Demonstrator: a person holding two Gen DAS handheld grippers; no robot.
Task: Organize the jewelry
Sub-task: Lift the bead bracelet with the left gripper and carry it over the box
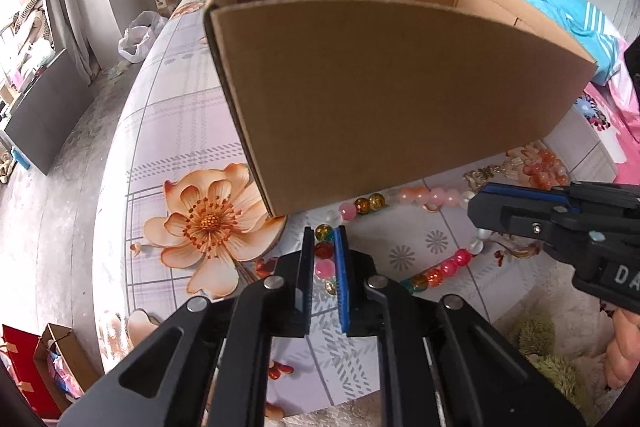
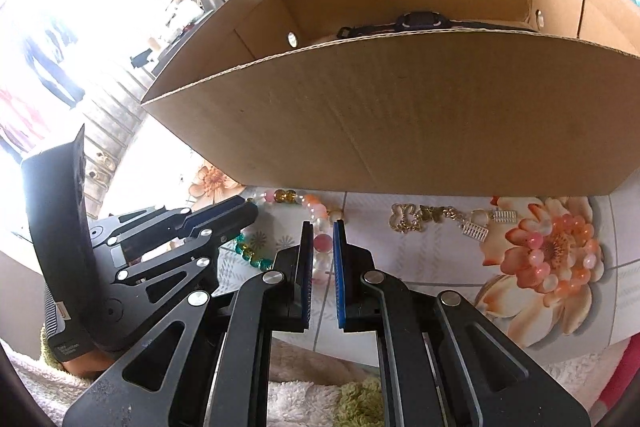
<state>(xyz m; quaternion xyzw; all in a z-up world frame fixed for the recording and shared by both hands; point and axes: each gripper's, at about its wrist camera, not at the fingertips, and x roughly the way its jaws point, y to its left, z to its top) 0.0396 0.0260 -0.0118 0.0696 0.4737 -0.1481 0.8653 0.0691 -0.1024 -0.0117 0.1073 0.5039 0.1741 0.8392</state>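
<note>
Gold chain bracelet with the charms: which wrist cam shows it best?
Right wrist. The gold chain bracelet lies in full view on the tablecloth before the cardboard box, butterfly links and charms clear. In the left wrist view it is small, at the box's corner, partly behind the right gripper.

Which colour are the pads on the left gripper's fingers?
Blue, on the left gripper; its pads show best in the left wrist view.

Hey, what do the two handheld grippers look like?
Both are matte black, with angular cut-out linkage arms joined by round silver rivets. The left gripper and right gripper each end in two flat fingers faced with ribbed blue pads. The right one's body carries white lettering, partly cut off.
</note>
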